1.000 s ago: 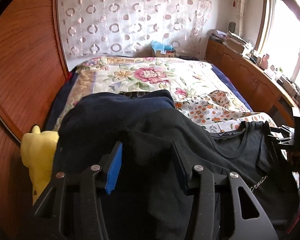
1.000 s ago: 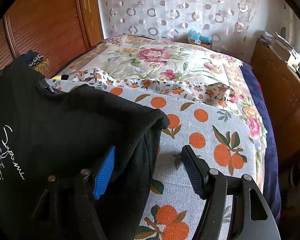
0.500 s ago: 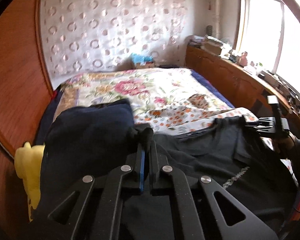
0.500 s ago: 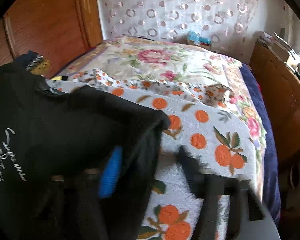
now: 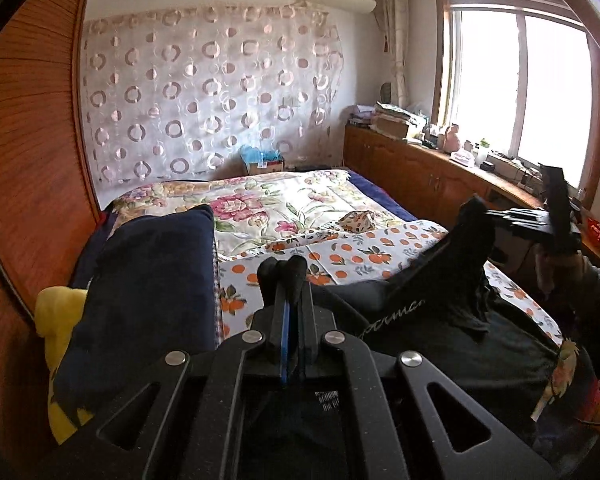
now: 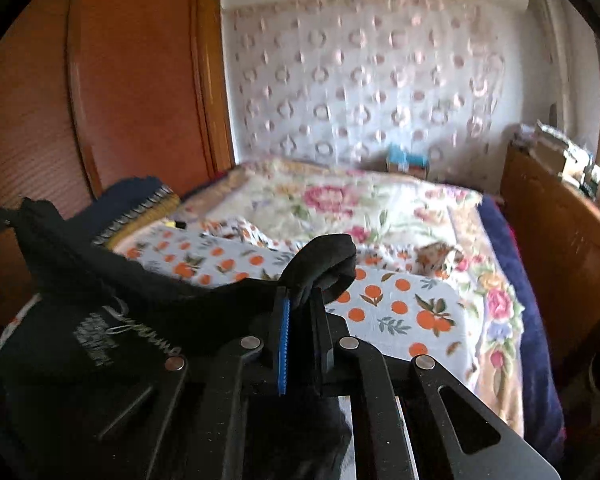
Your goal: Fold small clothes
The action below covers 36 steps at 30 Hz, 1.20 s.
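Black T-shirt (image 5: 452, 280) between both clamped grippers' fingers

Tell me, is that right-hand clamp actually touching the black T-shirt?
Touching. In the right wrist view the right gripper is closed on a bunched fold of the black T-shirt, with fabric bulging out above its fingertips.

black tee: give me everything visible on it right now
The black tee looks like soft knit fabric with white script lettering and smaller print lines below it. It is held at two spots: the left gripper has its jaws closed on a bunched edge, and the right gripper pinches another bunch. Between them the cloth is lifted and sags, while the rest drapes over the orange-print sheet. A neck label shows near the left gripper. The lower part is hidden.
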### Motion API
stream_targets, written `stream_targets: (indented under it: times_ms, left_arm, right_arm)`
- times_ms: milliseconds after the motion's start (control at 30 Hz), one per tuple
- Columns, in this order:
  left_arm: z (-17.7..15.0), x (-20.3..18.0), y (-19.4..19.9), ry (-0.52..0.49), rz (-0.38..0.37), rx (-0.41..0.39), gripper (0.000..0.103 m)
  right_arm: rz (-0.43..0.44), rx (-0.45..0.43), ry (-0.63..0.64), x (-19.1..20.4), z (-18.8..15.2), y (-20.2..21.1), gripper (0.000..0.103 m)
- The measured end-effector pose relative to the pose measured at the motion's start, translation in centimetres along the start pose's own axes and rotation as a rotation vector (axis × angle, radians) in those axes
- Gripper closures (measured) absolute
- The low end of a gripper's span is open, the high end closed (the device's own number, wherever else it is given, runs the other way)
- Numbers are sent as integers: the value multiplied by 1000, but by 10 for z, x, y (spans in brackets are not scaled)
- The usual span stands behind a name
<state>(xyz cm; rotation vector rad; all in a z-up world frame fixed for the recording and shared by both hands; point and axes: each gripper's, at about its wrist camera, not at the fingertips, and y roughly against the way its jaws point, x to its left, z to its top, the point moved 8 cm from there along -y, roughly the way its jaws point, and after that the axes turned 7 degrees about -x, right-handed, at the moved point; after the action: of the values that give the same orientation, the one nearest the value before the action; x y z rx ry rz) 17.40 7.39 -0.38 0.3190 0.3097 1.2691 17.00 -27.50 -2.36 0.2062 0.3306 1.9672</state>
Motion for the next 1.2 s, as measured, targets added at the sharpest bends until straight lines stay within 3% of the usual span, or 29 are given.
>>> stream_targets:
  times_ms: [200, 433, 600, 733, 1033, 1133, 1167, 1200]
  left_arm:
    - [-23, 3, 45, 35, 25, -34, 100]
    - [-73, 15, 79, 103, 76, -7, 100]
    - [-91, 20, 80, 108, 106, 50, 100]
    - [-98, 11, 91, 91, 111, 52, 100]
    - [-122, 9, 101, 66, 129, 108, 99]
    - [-122, 17, 101, 73, 163, 106, 94]
    - [-120, 19, 101, 71, 172, 101, 87]
    - [-118, 22, 102, 72, 182, 90, 74]
  right_arm:
    - [-13, -32, 8, 9, -28, 75, 95]
    - [-13, 24, -27, 23, -79, 135, 95]
    - [-31, 109, -11, 25, -81, 144, 95]
    - [-17, 131, 9, 34, -76, 159, 95]
    - [-27, 227, 12, 36, -87, 152, 95]
    - [-40, 243, 24, 34, -82, 153, 94]
    - [-45, 239, 27, 32, -77, 154, 90]
    - [-59, 230, 32, 31, -74, 155, 87]
